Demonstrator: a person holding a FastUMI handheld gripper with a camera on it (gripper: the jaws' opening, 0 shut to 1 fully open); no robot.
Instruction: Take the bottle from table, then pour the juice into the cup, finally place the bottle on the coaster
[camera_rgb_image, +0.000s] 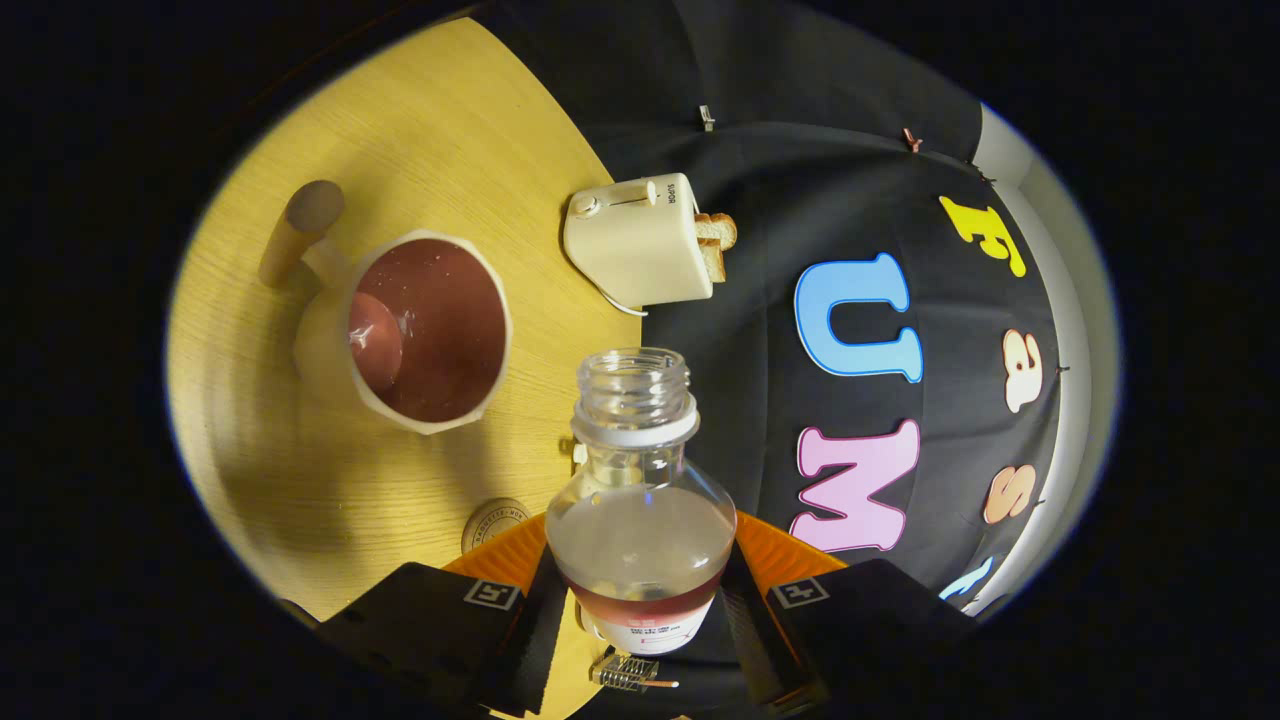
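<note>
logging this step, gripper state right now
gripper: shut on the bottle, one finger on each side of its body

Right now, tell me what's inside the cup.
The white cup holds reddish-brown juice, pooled against its wall. The gripper is shut on the uncapped bottle, where little juice remains. The cup's depth can't be judged.

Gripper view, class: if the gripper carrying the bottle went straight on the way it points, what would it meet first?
The gripper is shut on the clear plastic bottle. Straight beyond its open mouth hangs the black cloth wall, probably met first; depth is unclear.
</note>
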